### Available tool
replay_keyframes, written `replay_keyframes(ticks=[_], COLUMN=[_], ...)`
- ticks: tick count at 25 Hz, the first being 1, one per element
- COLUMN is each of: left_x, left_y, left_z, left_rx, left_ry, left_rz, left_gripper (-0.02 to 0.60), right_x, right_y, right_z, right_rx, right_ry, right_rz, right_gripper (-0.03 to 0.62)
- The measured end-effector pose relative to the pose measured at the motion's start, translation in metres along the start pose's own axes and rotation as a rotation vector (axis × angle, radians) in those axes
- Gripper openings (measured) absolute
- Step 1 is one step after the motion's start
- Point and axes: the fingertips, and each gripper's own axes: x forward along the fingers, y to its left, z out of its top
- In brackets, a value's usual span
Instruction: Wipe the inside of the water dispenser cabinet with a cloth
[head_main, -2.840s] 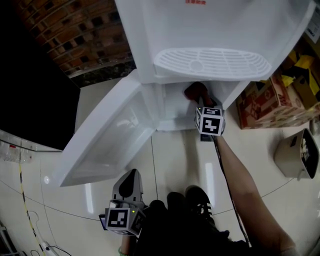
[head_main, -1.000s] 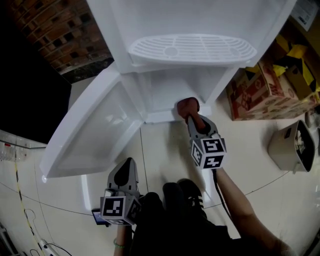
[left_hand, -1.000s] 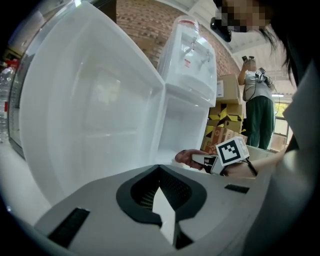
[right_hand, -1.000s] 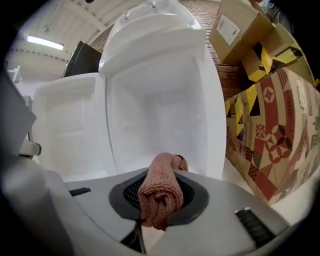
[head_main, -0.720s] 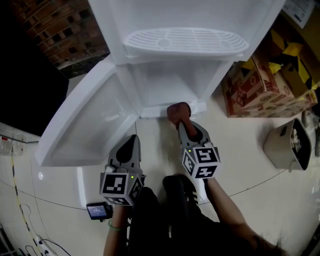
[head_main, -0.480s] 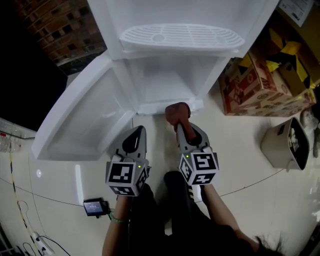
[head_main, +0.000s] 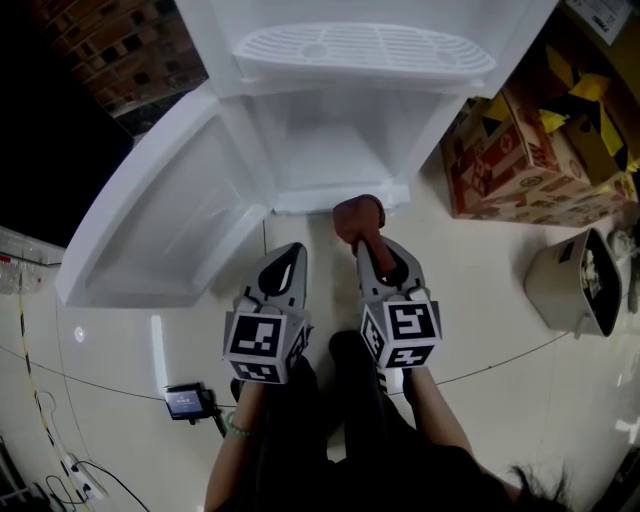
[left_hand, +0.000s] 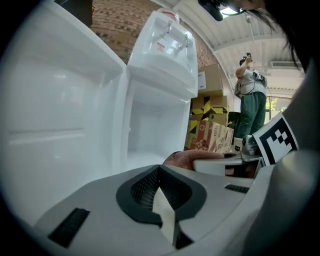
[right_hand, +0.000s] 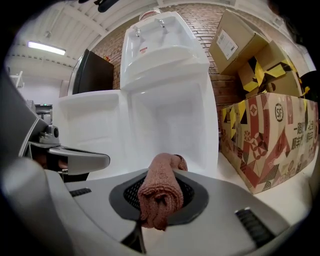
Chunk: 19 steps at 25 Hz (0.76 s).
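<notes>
The white water dispenser stands ahead with its lower cabinet open and the door swung out to the left. My right gripper hovers over the floor just in front of the cabinet sill, shut on a rolled reddish-brown cloth. From the right gripper view the cloth bulges out between the jaws, pointing at the cabinet. My left gripper is beside it, shut and holding nothing. In the left gripper view the cloth shows to the right.
Printed cardboard boxes are stacked right of the dispenser, with a beige bin on the floor nearer me. A small device and cables lie at lower left. A person in green stands far back.
My right gripper has pulled the cloth out of the cabinet and back over the floor. My left gripper has come forward from my lap to sit beside it.
</notes>
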Motion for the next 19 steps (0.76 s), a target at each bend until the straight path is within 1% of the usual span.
replay_keyframes(ticks=[19], left_x=[-0.006], left_y=[0.004], left_z=[-0.007], left_rx=[-0.014], left_ry=[0.001], left_rz=[0.012], left_gripper=[-0.005], right_x=[0.0], right_y=[0.011], right_z=[-0.013], right_rx=[-0.029], right_ry=[0.026], right_rz=[0.025], right_gripper=[0.072])
